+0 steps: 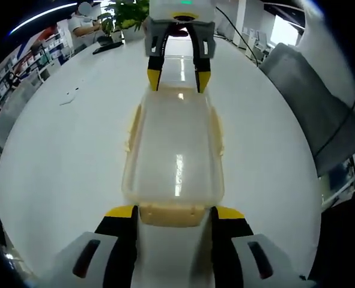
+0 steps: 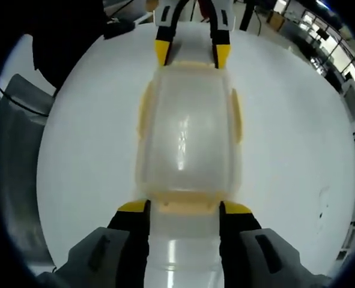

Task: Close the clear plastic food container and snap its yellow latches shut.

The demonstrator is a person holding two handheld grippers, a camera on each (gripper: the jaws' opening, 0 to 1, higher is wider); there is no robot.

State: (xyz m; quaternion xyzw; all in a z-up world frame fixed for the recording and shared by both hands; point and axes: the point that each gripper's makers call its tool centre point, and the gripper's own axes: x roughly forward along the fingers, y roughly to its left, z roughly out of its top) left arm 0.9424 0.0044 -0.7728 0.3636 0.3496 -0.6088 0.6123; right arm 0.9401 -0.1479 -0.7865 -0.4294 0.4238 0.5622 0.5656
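The clear plastic container (image 1: 176, 150) lies lengthwise on the white table (image 1: 63, 156) with its lid on. Pale yellow latches sit on its long sides (image 1: 132, 129) and at both ends. My left gripper (image 1: 174, 213) is open, and its yellow-tipped jaws flank the near end latch (image 1: 171, 215). At the container's far end stands my right gripper (image 1: 178, 80), tips against the rim. In the right gripper view the container (image 2: 186, 132) runs away from my open right gripper (image 2: 184, 207), whose jaws flank the end latch (image 2: 183, 206). The left gripper (image 2: 190, 55) stands at the far end.
A grey chair (image 1: 309, 96) stands beside the table; in the right gripper view the chair (image 2: 15, 132) is at the left. At the table's far end are a potted plant (image 1: 126, 15) and a seated person (image 1: 84, 21). A small scrap (image 1: 69, 96) lies on the table.
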